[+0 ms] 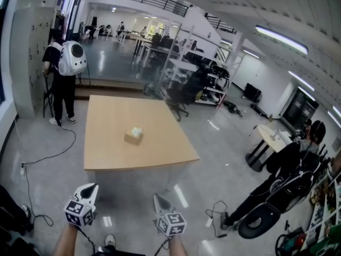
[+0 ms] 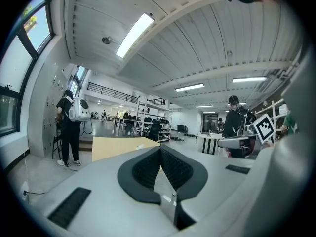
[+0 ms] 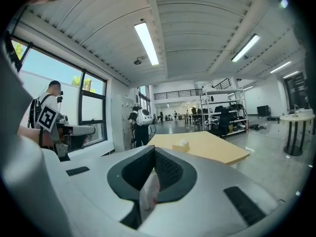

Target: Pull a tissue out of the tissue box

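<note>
Two tongs are in view, the left tongs (image 1: 91,189) and the right tongs (image 1: 159,199), both with jaws pressed together and nothing held. One tissue box (image 1: 133,137) sits well ahead of both tips, near the middle of the one table (image 1: 106,156), with one white tissue (image 1: 137,130) poking from its top. Judging by that gap, the task is at the approach, and no tissue has been pulled yet. Next, one pair of tongs would need to reach the box, open, and close on the tuft, while the other probably steadies the box so it does not lift.
</note>
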